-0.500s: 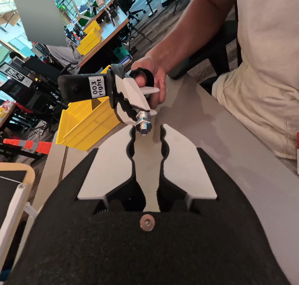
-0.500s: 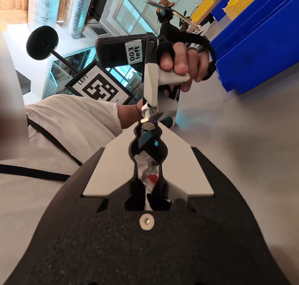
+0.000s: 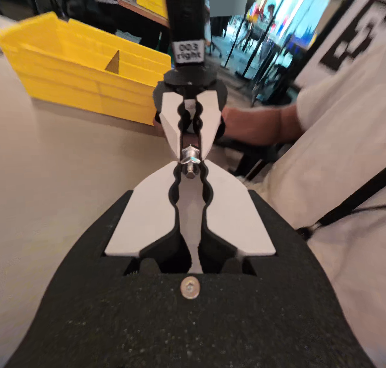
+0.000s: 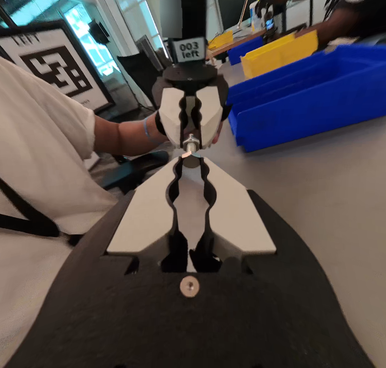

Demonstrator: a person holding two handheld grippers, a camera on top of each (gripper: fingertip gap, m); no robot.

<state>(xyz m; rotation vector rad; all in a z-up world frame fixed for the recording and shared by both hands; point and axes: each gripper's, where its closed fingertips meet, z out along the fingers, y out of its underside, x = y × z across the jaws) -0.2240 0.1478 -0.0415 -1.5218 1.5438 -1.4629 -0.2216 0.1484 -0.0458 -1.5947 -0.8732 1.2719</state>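
Mid-frame, the left gripper [image 3: 190, 165] is clenched on the nut [image 3: 190, 160]. The right gripper [image 4: 191, 161] grasps the bolt [image 4: 190, 163] head, tip to tip above the grey table [image 4: 292, 190].

two white-fingered black handheld grippers, the left gripper [image 3: 189, 165] and the right gripper [image 4: 191, 159], tips facing. one silver threaded metal bolt [image 3: 189, 156] between them, carrying two silver nuts [image 3: 190, 150]. three yellow plastic bins: one [image 3: 87, 80] on the left, two [image 4: 279, 52] in the right view. two blue plastic bins [image 4: 313, 98].
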